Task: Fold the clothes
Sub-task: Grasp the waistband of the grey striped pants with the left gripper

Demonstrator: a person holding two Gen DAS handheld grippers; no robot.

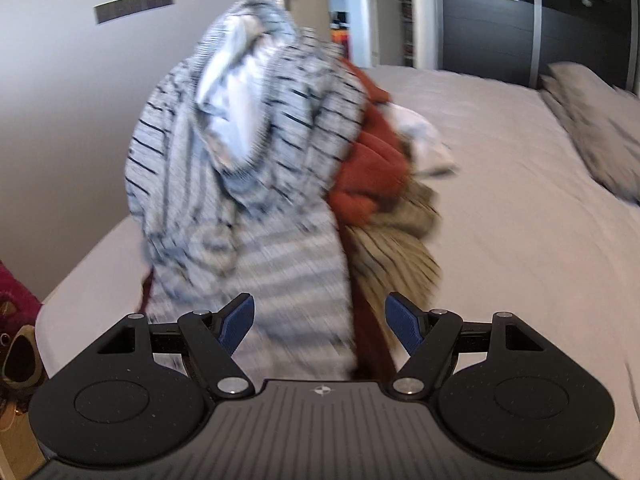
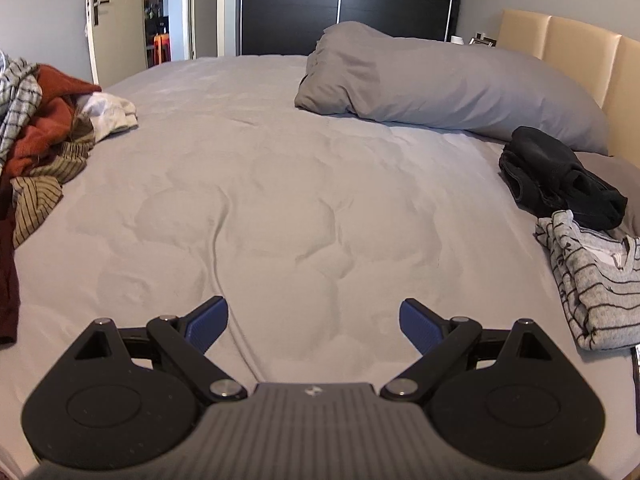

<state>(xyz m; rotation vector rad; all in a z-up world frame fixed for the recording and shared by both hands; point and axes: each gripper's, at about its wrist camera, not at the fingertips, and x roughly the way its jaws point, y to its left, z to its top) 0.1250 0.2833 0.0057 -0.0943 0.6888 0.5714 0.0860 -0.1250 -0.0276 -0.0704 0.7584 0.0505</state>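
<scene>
A heap of unfolded clothes lies on the bed's left side. On top is a grey striped garment (image 1: pixel 240 152), blurred, with a rust-red one (image 1: pixel 372 168), an olive striped one (image 1: pixel 396 256) and a white one (image 1: pixel 420 136) beside it. My left gripper (image 1: pixel 320 316) is open, its jaws on either side of the striped cloth's lower part. My right gripper (image 2: pixel 314 320) is open and empty above bare sheet. The heap shows at the left edge of the right wrist view (image 2: pixel 44 132). A folded grey striped garment (image 2: pixel 596 284) and a black one (image 2: pixel 560 180) lie at the right.
The bed (image 2: pixel 280 160) has a grey sheet. A grey pillow (image 2: pixel 440 88) lies by the beige headboard (image 2: pixel 568 52). A dark wardrobe (image 2: pixel 348 4) and an open door (image 2: pixel 116 12) stand beyond. Shoes (image 1: pixel 18 360) sit on the floor by the bed's left edge.
</scene>
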